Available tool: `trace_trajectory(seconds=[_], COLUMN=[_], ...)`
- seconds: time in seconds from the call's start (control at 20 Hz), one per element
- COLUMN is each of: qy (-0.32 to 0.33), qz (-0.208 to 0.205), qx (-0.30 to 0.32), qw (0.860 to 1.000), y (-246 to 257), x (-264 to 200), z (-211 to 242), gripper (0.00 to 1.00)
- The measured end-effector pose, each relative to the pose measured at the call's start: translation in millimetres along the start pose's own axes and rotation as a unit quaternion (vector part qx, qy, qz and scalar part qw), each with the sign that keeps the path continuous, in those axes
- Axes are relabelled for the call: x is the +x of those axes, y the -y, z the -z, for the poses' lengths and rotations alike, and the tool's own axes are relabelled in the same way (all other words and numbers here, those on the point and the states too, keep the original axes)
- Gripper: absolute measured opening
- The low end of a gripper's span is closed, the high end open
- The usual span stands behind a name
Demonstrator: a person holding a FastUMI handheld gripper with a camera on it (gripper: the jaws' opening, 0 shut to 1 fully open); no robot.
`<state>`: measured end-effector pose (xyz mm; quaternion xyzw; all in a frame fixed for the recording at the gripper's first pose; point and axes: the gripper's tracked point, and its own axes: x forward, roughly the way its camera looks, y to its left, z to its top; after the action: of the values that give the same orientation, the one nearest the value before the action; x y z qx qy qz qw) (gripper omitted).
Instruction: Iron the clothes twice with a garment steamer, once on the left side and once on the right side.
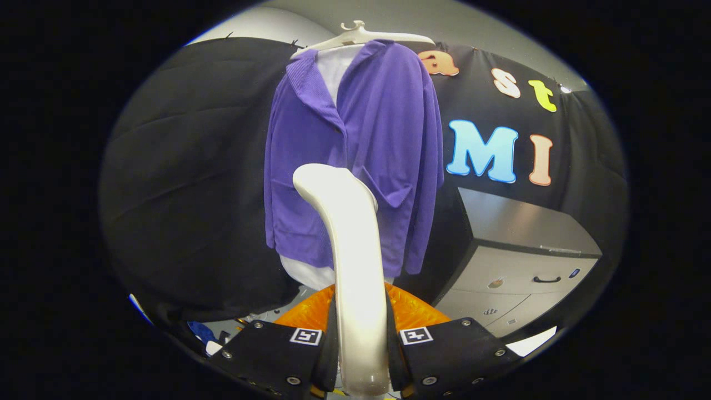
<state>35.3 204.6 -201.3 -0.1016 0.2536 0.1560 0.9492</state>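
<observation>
A purple shirt [383,144] over a white garment [336,66] hangs on a white hanger [361,34] against the booth's black cloth wall, straight ahead of me. A white garment steamer [355,261] stands upright between my fingers, its curved head in front of the shirt's lower middle. My gripper [361,347] is shut on the steamer's handle, with both black fingers pressing its sides. An orange part [411,311] shows behind the steamer, just above the fingers. Whether the steamer head touches the cloth is unclear.
A grey cabinet [522,261] with drawers stands to the right of the shirt, low down. The black cloth wall [194,178] hangs to the left. Small blue and white items [203,336] lie on the floor at the lower left.
</observation>
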Motion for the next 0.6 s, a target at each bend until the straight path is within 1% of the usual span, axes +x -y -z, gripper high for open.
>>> trace_trajectory(seconds=[0.25, 0.6], qy=[0.058, 0.128], qz=[0.011, 0.03], qx=[-0.001, 0.011], qw=[0.998, 0.991], y=[-36, -68], x=[-10, -12], z=[-73, -154], gripper=[0.37, 0.36])
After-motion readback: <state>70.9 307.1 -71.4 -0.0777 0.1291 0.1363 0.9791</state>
